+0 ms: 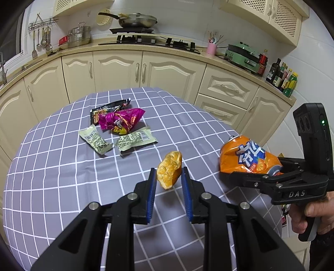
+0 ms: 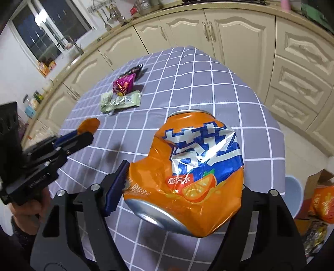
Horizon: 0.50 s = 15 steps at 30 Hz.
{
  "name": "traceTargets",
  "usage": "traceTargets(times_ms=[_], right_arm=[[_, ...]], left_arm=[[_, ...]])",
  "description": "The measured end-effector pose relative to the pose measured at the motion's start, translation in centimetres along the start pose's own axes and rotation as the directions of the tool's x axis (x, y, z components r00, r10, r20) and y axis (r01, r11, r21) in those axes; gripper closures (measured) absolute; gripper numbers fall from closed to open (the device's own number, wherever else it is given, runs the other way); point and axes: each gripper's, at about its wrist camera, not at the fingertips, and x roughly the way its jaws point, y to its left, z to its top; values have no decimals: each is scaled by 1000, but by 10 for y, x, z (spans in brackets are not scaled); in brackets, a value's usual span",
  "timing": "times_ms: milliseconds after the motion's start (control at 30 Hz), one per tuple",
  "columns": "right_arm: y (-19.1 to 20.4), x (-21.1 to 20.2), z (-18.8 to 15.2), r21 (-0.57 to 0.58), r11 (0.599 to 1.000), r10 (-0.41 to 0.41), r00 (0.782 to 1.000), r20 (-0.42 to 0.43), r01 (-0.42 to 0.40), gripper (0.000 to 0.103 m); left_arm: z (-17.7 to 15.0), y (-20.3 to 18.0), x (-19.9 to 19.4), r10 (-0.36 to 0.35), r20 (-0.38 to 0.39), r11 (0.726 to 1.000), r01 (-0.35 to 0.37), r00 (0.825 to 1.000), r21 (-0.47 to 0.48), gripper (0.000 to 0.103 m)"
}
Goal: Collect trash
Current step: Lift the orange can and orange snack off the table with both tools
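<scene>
Crushed can between right gripper pads

Two wrist fisheyes, angled down, close, sharing checked table

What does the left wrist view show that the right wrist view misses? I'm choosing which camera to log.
Only the left wrist view: the stove with its pan and the bottles. Only the right wrist view: the window and a cardboard box on the floor. Both: the left gripper holding orange peel, the right gripper holding the crushed can, and wrappers on the table.
</scene>
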Motion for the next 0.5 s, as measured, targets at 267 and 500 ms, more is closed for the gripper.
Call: traceTargets(times_ms=[267,500], right_arm=[[-22,-8,0,58,997,43,999,13,-44,44],[-31,-10,-6,78,991,108,994,13,-108,45]], left_arm=[[11,-23,3,-23,5,999,23,1000,38,80],[10,-37,10,-29,-10,998,30,1000,56,80]])
